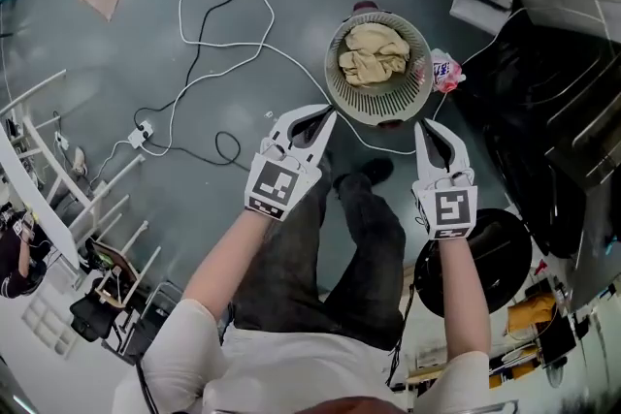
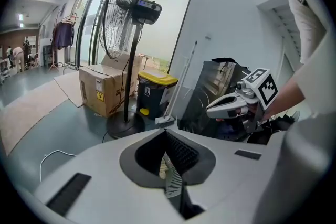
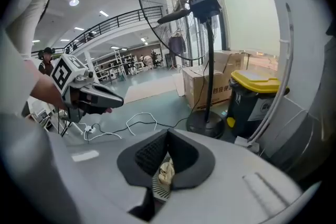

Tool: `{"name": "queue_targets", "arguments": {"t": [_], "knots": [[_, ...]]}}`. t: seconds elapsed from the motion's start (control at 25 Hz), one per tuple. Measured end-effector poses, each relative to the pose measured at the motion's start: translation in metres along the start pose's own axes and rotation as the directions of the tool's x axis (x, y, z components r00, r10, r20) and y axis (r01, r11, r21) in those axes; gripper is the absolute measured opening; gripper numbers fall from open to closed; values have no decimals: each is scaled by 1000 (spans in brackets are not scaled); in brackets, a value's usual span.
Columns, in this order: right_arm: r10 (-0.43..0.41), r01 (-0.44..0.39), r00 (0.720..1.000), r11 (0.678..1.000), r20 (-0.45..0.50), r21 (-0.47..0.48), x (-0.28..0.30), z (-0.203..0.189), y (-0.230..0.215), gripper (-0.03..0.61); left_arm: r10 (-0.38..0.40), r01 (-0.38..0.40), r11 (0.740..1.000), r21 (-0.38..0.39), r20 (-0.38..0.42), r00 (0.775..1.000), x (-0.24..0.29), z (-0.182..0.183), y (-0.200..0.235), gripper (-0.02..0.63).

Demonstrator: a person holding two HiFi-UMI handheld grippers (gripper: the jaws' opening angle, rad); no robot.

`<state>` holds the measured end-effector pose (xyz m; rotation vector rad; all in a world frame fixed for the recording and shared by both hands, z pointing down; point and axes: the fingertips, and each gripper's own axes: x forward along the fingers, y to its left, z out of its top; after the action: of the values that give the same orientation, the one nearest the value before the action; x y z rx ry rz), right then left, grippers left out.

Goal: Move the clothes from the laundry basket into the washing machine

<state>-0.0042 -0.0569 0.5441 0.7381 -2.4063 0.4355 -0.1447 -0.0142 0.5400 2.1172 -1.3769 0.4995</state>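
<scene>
A round grey laundry basket stands on the floor ahead of the person's feet, with crumpled beige clothes inside. My left gripper hovers at the basket's near left rim with its jaws together. My right gripper hovers at the near right rim, also shut and empty. In the left gripper view the closed left gripper frames a slice of the basket and cloth, with the right gripper beside it. The right gripper view shows the right gripper over the beige cloth, and the left gripper nearby.
A white cable and a power strip lie on the floor to the left. A big dark machine stands at the right, with a black round item near it. A standing fan, a cardboard box and a yellow-lidded bin are beyond.
</scene>
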Motion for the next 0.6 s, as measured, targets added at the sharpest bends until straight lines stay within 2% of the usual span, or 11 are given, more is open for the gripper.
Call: {"name": "queue_targets", "arguments": {"t": [0.28, 0.6], "knots": [[82, -84, 996, 991, -19, -108, 81, -56, -3, 11, 25, -25, 998, 52, 2, 1000, 52, -54, 38, 6], [155, -169, 985, 961, -79, -218, 147, -106, -12, 11, 7, -6, 993, 118, -13, 1000, 98, -94, 63, 6]]}}
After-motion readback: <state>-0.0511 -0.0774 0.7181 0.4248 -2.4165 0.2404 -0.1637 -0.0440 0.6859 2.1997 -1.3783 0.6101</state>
